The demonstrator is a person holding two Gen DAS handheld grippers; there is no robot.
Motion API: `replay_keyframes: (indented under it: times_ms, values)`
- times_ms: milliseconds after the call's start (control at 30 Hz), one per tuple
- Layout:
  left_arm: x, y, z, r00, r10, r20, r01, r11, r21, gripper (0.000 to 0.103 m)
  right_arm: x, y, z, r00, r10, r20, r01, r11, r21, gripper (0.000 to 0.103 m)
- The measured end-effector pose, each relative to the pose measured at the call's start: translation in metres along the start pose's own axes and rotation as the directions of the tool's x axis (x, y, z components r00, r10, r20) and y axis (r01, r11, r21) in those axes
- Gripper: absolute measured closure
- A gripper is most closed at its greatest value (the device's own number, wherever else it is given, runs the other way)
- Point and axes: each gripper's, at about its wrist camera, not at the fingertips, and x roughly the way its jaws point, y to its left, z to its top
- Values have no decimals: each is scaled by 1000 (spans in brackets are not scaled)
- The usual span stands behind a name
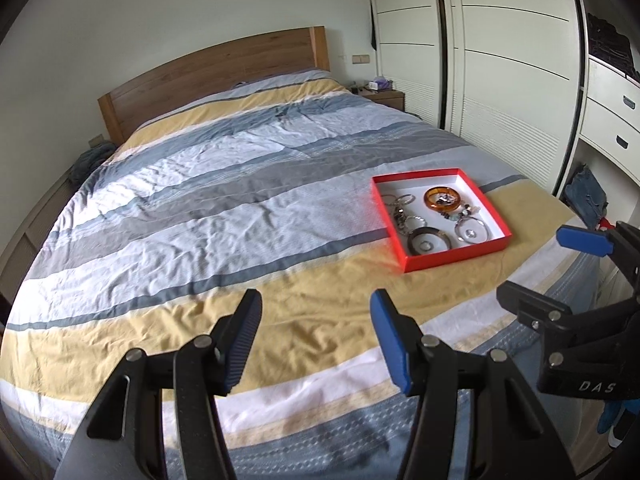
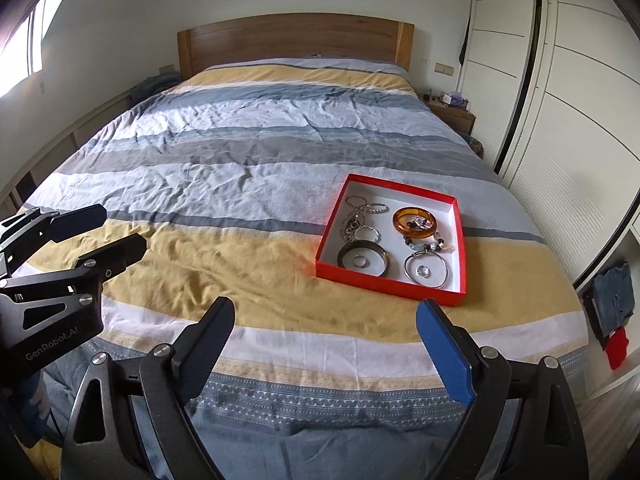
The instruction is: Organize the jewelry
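Observation:
A shallow red box [image 1: 416,265] [image 2: 384,282] with a white inside lies on the striped bed. It holds an amber bangle [image 1: 444,199] [image 2: 415,222], a dark bangle [image 1: 428,241] [image 2: 362,259] with a small ring inside, a silver bangle [image 1: 472,232] [image 2: 425,270] with a ring inside, thin bracelets and beaded pieces. My left gripper [image 1: 316,340] is open and empty, over the bed's near end, left of the box; it also shows in the right wrist view [image 2: 102,232]. My right gripper [image 2: 324,352] is open and empty, just short of the box; it also shows in the left wrist view [image 1: 540,264].
The bed [image 2: 240,184] with a striped yellow, blue and grey cover fills the view, with a wooden headboard [image 2: 296,44] at the far end. White wardrobe doors [image 2: 560,100] and drawers [image 1: 616,120] stand on the right. A nightstand [image 2: 452,114] stands by the headboard.

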Motion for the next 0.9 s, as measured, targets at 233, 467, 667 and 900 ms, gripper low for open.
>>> replay_keyframes:
  times_ms: [233, 467, 667, 900]
  values:
    - [-19, 27, -24, 999, 49, -10, -49, 998, -44, 49, -14, 23, -9, 1000, -11, 6, 12, 1000, -15, 5]
    - [-32, 55, -43, 994, 109, -16, -110, 989, -101, 49, -30, 44, -16, 1000, -1, 23, 1, 1000, -20, 5]
    - [-39, 72, -57, 992, 124, -30, -127, 979, -156, 49, -40, 53, -22, 999, 9, 37, -9, 1000, -21, 5]
    - [-42, 76, -64, 987, 159, -35, -163, 974, -160, 49, -49, 61, -26, 997, -19, 74, 25, 997, -68, 5]
